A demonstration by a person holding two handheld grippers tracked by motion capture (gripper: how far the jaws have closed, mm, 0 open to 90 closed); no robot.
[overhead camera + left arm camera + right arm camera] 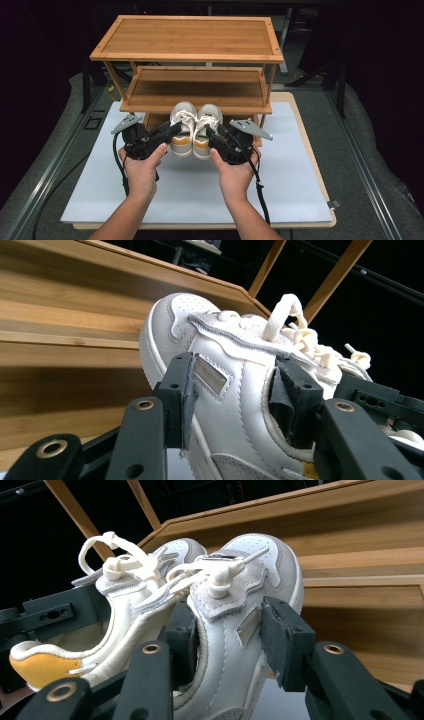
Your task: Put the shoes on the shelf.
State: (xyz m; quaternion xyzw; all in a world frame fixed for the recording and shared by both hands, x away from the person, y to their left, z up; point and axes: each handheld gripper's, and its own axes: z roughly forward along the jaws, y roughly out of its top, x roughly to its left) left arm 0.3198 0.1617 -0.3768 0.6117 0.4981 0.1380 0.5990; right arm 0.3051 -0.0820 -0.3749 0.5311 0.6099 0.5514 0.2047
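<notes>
Two shoes are held side by side, one in each gripper. The left gripper [172, 131] has its jaws clamped across the left shoe [225, 405], one pad on the outer side wall, the other inside the collar. The right gripper [212, 134] grips the right shoe [235, 630] the same way. Beyond the jaws stands one wooden rack [190, 55] with its shelf edge just past the toes and open room above the shelf. Below lies the white surface [200, 190].
</notes>
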